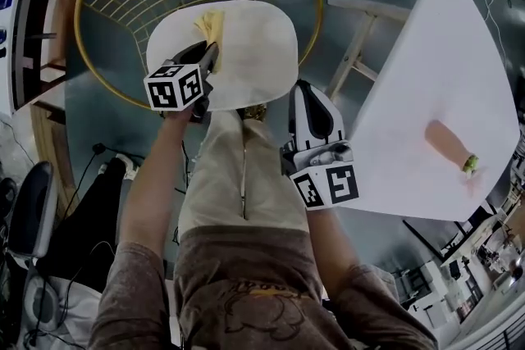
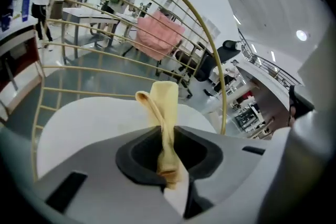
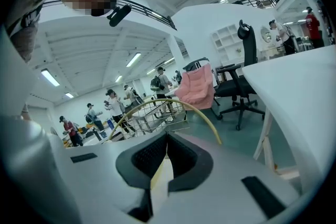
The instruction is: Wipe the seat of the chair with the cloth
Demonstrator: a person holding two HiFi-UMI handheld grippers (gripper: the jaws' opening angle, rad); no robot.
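Found left claw (image 2: 169, 153) clamped on yellow cloth (image 2: 164, 107) over white chair seat (image 1: 258, 53); right claw (image 3: 164, 152) closed, empty. Judged wiping about to begin; called next for pressing cloth flat

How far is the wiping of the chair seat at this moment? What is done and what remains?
Done: the cloth is picked up; the left gripper is shut on it. In hand: it is held over the rear of the white seat. Left: the wiping itself; nothing shows how much is wiped. The right gripper is shut, empty.
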